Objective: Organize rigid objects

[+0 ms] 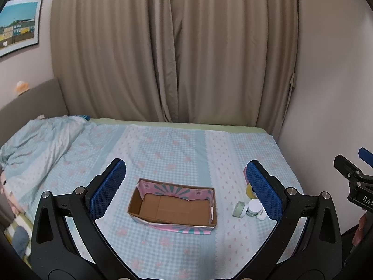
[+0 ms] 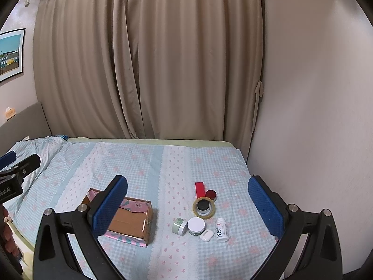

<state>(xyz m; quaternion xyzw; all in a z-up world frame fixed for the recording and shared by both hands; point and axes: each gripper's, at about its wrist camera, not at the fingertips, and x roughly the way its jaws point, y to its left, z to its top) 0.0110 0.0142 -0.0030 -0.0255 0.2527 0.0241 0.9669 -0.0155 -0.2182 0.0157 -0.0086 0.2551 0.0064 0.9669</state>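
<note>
I have both tools held wide apart and empty: the left gripper (image 1: 185, 189) frames the cardboard box (image 1: 173, 206), and the right gripper (image 2: 187, 206) frames the cluster of small things to the box's right, toward the wall-side edge of the bed (image 2: 139, 163)

The box sits open and bare inside, its flaps lined with pink-and-teal paper; I judge it the place to put things. Nothing is in it yet

The cluster, as I read it from the right wrist view: a green jar (image 2: 179, 225) tipped on its side, touching a white-lidded jar (image 2: 196, 225); a small white earbud-style case (image 2: 206, 235) just beside that; a white bottle (image 2: 222, 229) lying down; a roll of clear tape (image 2: 204, 207) with a black round lid or pot (image 2: 202, 204) sitting in its hole; a red box (image 2: 200, 189) and a red round tin (image 2: 211, 194) behind

All look light and stiff. I expect the jars and bottle to be smooth and apt to roll on soft bedding, so I would take each across its round body, not by the lid. The tape ring is best pinched through its wall once the black piece is out. The earbud case is slick and small; grip its flat faces

What crowds me: the items touch one another, so a finger coming down beside one may nudge its neighbour. The bedcover gives under pressure
</note>
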